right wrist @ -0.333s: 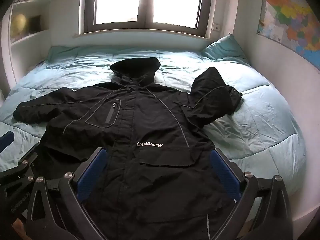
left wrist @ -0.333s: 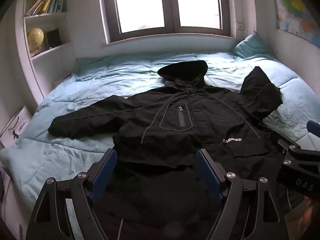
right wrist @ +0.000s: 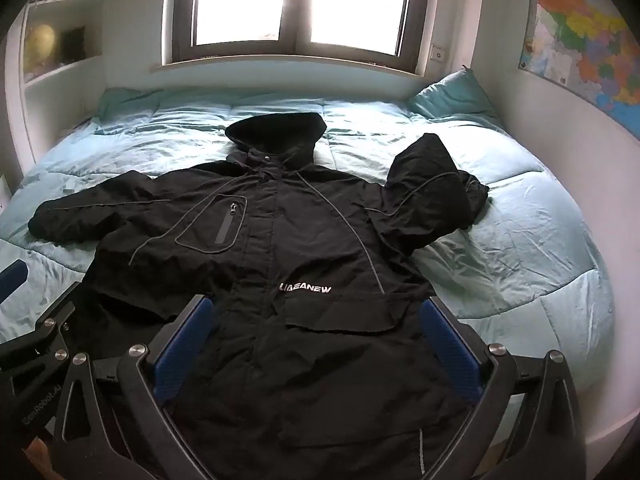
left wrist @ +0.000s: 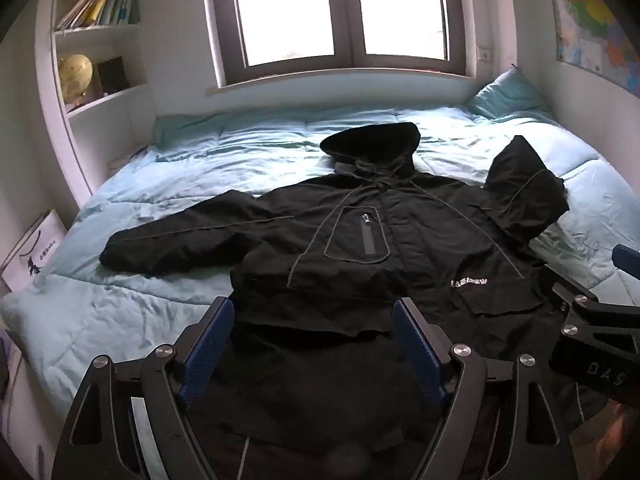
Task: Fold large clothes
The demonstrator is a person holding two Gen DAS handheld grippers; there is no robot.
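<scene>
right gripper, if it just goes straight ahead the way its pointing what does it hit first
Most likely the black jacket. The right gripper is open, fingers straddling the jacket's lower front on the bed. How high it hovers above the fabric is unclear, so contact could come soon or further up the chest.

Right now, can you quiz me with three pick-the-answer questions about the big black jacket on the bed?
1. Where does the black hooded jacket lie?
A. on the floor
B. on the light blue quilt
C. on the white shelf

2. What colour are the letters on its chest?
A. white
B. red
C. yellow

3. How do the two sleeves lie?
A. both straight out
B. both tucked under
C. left-hand sleeve stretched out, right-hand sleeve bent back on itself

Answers: 1 B, quilt shows all round it. 2 A, the letters stand out white on black. 3 C, one sleeve runs flat sideways while the other is doubled over.
</scene>
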